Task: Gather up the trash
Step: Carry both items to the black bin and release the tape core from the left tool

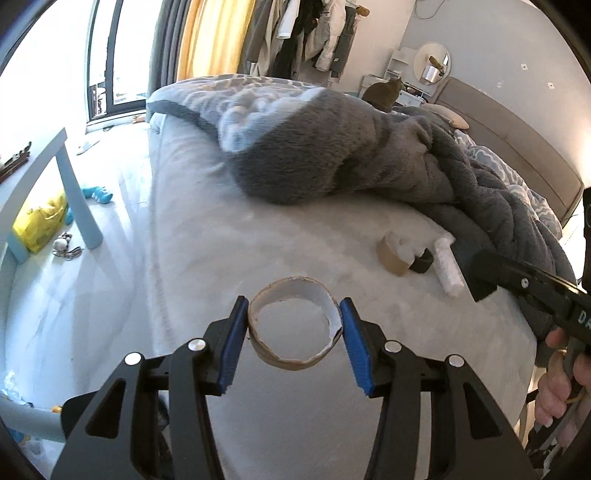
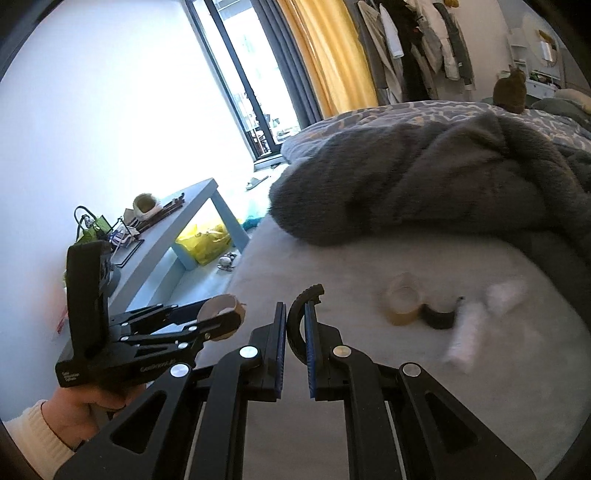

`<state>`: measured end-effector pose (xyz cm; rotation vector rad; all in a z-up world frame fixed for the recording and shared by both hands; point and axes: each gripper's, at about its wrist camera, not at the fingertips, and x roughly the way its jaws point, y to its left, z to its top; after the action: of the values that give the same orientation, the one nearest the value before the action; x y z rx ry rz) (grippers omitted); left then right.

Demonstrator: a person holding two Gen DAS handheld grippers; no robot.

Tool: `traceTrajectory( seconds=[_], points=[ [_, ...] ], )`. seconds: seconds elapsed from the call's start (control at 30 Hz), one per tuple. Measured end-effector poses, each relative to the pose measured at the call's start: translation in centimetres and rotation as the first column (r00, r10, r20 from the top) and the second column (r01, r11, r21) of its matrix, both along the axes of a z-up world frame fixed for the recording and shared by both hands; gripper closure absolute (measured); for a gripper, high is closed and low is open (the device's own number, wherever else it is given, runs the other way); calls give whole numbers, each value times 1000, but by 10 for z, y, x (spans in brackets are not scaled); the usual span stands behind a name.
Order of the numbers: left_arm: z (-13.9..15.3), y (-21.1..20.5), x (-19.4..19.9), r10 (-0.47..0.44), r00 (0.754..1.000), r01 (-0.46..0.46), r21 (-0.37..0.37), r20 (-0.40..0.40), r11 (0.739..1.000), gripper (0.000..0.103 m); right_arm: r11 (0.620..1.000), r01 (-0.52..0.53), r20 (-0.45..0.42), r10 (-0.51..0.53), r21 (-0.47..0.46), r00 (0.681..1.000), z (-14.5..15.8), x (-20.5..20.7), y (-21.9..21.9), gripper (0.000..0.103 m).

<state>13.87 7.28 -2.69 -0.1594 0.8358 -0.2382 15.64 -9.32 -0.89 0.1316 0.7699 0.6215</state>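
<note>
Left gripper (image 1: 293,325) clamped half-wide on brown cardboard tape ring (image 1: 294,325), lifted over bed; right gripper (image 2: 296,325) pinched on black curved plastic scrap (image 2: 301,303); remaining on grey sheet (image 1: 258,236): tan tape roll (image 1: 393,256), black tape roll (image 1: 423,263), white crumpled wrapper (image 1: 448,267)

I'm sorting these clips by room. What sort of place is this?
A bedroom, most likely: a bed with a rumpled grey blanket, clothes hanging by the far wall, and yellow curtains at the window.

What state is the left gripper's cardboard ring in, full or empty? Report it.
Empty. The cardboard ring, pinched by the left gripper, shows bed sheet straight through its hollow middle.
</note>
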Motion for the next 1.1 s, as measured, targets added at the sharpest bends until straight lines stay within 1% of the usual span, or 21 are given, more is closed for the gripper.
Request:
traceTrajectory(
  seconds=[0.23,0.5,0.67,0.77,0.97,1.1],
  points=[
    [-3,37,-24,19,1000,-19,19,-7,1000,50,998,-62,-1,62,-18,998,-3,-12,51,93],
    [-20,83,-40,60,997,-59,35,-46,998,49,989,-149,-11,149,-18,989,-4,-26,109,93],
    [-36,109,-46,102,990,-98,38,-95,994,49,982,-186,-27,185,-31,982,-10,-32,137,93],
    [-49,123,-51,124,982,-116,61,-140,991,49,979,-200,-35,199,-35,979,-13,-35,151,93],
    [-73,151,-60,154,961,-145,56,-231,988,49,973,-228,-64,225,-38,972,-22,-37,174,93],
    [-92,164,-66,160,945,-141,86,-285,986,49,963,-263,-80,258,-61,963,-30,-40,194,93]
  ],
)
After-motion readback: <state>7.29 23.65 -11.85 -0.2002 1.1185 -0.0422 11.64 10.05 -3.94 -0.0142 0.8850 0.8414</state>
